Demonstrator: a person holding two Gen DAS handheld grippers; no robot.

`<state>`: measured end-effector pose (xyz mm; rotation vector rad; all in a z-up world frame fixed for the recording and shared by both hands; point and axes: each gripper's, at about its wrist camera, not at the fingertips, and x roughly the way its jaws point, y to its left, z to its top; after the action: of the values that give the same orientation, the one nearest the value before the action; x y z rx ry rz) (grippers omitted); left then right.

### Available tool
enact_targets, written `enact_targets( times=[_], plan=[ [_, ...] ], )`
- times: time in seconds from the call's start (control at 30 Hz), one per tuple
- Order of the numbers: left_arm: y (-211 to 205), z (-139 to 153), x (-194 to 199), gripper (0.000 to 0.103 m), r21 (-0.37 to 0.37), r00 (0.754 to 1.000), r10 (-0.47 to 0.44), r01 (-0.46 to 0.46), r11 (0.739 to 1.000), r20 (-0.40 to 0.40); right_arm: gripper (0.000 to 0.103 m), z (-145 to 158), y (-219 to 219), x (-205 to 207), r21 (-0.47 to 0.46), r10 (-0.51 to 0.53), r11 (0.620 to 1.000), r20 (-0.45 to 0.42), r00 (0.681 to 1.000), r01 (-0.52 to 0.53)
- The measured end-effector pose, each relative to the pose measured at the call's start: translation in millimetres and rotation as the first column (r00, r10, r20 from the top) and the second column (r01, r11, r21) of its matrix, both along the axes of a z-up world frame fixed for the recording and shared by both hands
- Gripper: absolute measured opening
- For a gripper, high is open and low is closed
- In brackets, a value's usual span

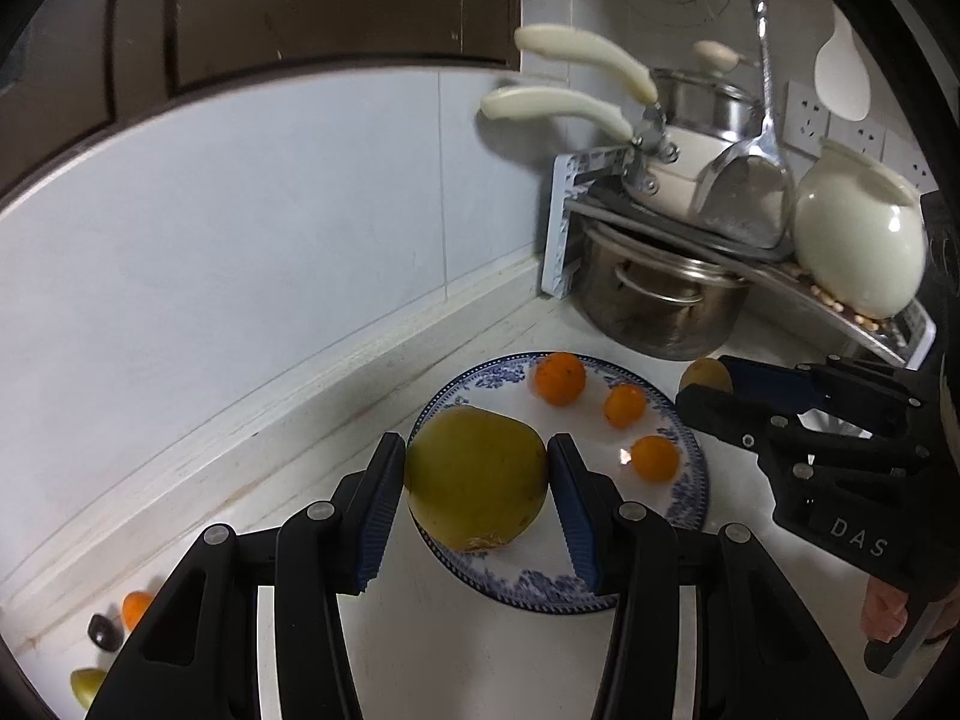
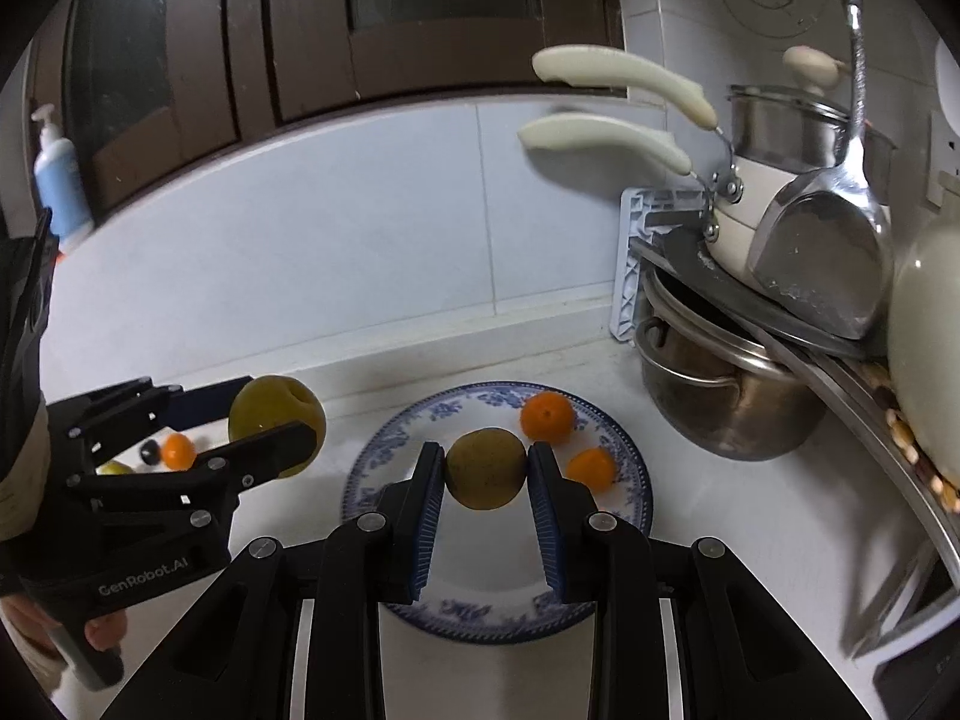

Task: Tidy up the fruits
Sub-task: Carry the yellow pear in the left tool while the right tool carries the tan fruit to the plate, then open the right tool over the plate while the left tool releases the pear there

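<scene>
My left tongs [image 1: 477, 480] pinch a large yellow-green fruit [image 1: 477, 477], one blue pad pressed to each side of it. It hangs over the near-left edge of the blue-patterned plate [image 1: 690, 516]; whether it touches the plate I cannot tell. My right tongs [image 2: 486, 480] grip a smaller brownish-green fruit [image 2: 486, 468] the same way, held over the middle of the plate [image 2: 372, 480].

Ahead and to the right of my left tongs, three small oranges lie on the plate: the biggest orange [image 1: 559, 378] farthest off, a middle orange [image 1: 625, 405] and a near orange [image 1: 655, 459] closest to my right pad. From the right tongs' view only two of them show, just right of the held fruit.

Back to the left of my left tongs, on the white tabletop [image 1: 420, 648] against the wall, sit a stray orange [image 1: 137, 607], a dark fruit [image 1: 103, 631] and a green fruit [image 1: 87, 684]. Beyond the plate, to the right, stands a steel pot [image 1: 654, 306] under a rack of cookware [image 1: 750, 240].
</scene>
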<state>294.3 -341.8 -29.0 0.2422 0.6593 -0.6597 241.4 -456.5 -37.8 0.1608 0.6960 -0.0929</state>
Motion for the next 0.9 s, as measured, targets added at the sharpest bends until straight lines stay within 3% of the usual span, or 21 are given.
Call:
enact_targets(
  times=[0.47,0.9],
  plan=[
    [-33.0,-47.7,53.1,0.048,0.099,0.997,-0.020,0.027,0.995,-0.070,0.030,-45.4,-13.1,42.4,0.011,0.025,1.000,-0.103,0.994,-0.024],
    [-51.1,-71.0,64.7,0.048,0.133,0.991,-0.048,0.064,0.989,-0.123,0.030,-70.4,-22.3,58.1,0.039,0.022,0.999,-0.138,0.990,-0.016]
  ],
)
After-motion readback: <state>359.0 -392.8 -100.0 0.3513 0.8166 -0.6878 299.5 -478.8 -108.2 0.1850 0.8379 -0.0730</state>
